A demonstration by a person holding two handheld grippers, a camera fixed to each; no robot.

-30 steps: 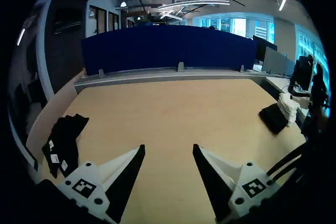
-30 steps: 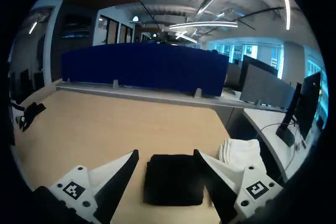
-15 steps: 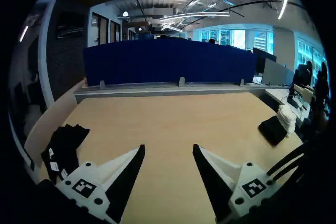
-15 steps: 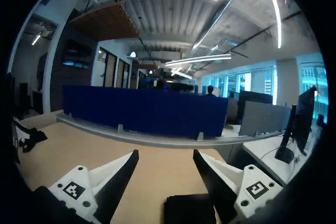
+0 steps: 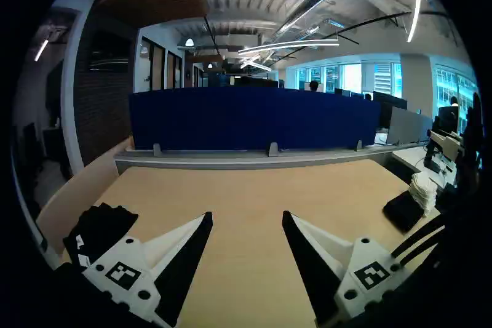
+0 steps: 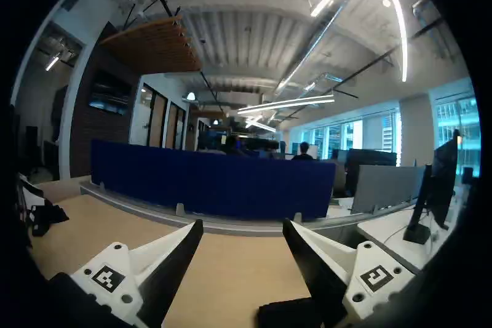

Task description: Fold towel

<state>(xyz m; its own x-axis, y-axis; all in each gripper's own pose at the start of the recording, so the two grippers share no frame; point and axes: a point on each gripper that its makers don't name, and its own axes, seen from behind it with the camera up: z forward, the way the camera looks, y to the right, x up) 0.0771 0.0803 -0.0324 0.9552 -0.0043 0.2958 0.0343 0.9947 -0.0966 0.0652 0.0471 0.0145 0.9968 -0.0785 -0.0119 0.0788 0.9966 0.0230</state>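
I am holding my left gripper (image 5: pixel 246 214) and right gripper (image 6: pixel 242 222) spread open and empty above the pale wooden desk (image 5: pixel 258 186), the crumpled heap of black towels (image 5: pixel 98 229) lying just left of my left gripper, far from the right.

Count, left gripper view. Folded black towel (image 5: pixel 403 211): one, far right. White towel stack (image 5: pixel 423 188): one, just beside it; layers not countable. Loose black heap (image 5: pixel 98 232): one, near left; pieces within not countable. Blue partition (image 5: pixel 252 119): one, far side. Partition feet (image 5: pixel 272 149): three. Right gripper view: monitor (image 6: pixel 438 192): one, right.
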